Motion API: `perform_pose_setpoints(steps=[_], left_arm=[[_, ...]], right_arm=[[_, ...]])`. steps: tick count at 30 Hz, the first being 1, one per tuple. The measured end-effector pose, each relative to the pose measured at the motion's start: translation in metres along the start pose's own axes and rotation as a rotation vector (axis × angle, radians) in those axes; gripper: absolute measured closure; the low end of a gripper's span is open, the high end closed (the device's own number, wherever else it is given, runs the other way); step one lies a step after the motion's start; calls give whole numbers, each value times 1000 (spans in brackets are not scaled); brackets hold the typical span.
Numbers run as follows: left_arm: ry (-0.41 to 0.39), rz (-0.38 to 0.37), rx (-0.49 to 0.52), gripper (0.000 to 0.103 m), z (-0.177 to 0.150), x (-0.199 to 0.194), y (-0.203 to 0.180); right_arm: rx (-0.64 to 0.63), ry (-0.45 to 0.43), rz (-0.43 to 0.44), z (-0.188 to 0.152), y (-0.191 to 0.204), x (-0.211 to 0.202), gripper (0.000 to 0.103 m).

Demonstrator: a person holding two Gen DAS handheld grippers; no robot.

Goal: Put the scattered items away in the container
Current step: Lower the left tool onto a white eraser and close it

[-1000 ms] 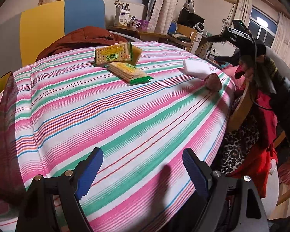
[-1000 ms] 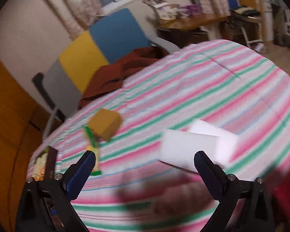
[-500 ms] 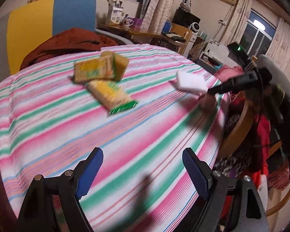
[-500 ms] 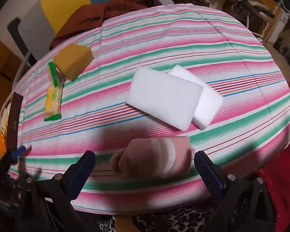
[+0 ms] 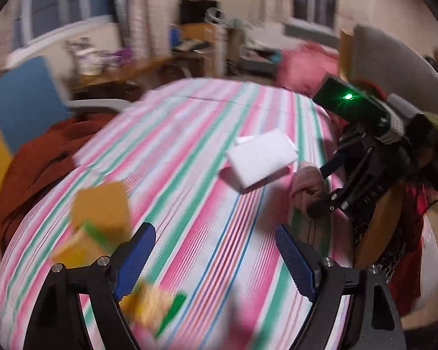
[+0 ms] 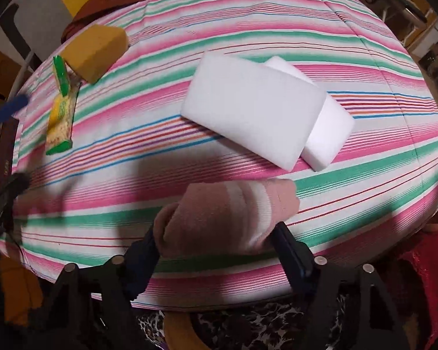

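My right gripper [image 6: 216, 248] points down at the near edge of the striped tablecloth [image 6: 350, 43]; its jaws have just been closing and now pinch the rolled pink sock [image 6: 224, 215] at lower centre. Two white sponges [image 6: 254, 110] overlap just above it, the yellow sponge [image 6: 96, 52] and cracker pack [image 6: 60, 116] lie upper left. My left gripper [image 5: 216, 259] hangs spread wide, holding nothing

1. Your left wrist camera looks slantwise down across the striped tablecloth [image 5: 207, 233] — room beyond, picture blurred.
2. Your right wrist camera looks straight down, close over the rolled sock [image 6: 224, 218] at the near table edge.
3. Both views share the white sponges [image 5: 260, 160] (and the sock).
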State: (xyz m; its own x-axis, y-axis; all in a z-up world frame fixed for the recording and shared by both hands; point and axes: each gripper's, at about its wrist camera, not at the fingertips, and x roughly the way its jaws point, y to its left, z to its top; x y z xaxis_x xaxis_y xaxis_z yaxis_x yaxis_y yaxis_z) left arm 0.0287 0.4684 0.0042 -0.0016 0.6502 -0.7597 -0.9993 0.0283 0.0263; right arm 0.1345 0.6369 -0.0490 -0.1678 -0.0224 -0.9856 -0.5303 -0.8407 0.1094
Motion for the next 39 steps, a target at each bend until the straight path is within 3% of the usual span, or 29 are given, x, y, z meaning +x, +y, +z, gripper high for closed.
perform_pose_setpoints(steps=[4,7,13,16,20,24,29,33,36,38,39], left_arm=[[-14,-57,137,17,26,26,-2],[9,-117,230,17,41,46,-9],[47,-155,418,17,57,87,-27],[22,-174,499,17,62,96,-29],[-67,-248,627,17,68,98,-32],[-12,-305,623,17,80,113,-35],[80,-359,708,16,75,128,-47],[84,-305,695,16,78,137,-51],[110,-287,664,25,78,143,-52],[108,-300,623,39,77,144,-47],[105,-303,590,39,77,142,-44]], right_arm=[[27,0,26,-1,-7,-1,33],[83,17,85,-1,-17,-1,28],[128,-23,116,-6,-26,-10,26],[159,-53,133,-11,-31,-16,21],[149,-50,140,-11,-29,-16,18],[149,-37,151,-10,-30,-16,17],[151,-45,168,-14,-29,-16,16],[164,-55,181,-16,-32,-19,16],[174,-59,184,-18,-33,-22,16],[177,-58,186,-19,-34,-23,16],[180,-60,186,-19,-35,-24,16]])
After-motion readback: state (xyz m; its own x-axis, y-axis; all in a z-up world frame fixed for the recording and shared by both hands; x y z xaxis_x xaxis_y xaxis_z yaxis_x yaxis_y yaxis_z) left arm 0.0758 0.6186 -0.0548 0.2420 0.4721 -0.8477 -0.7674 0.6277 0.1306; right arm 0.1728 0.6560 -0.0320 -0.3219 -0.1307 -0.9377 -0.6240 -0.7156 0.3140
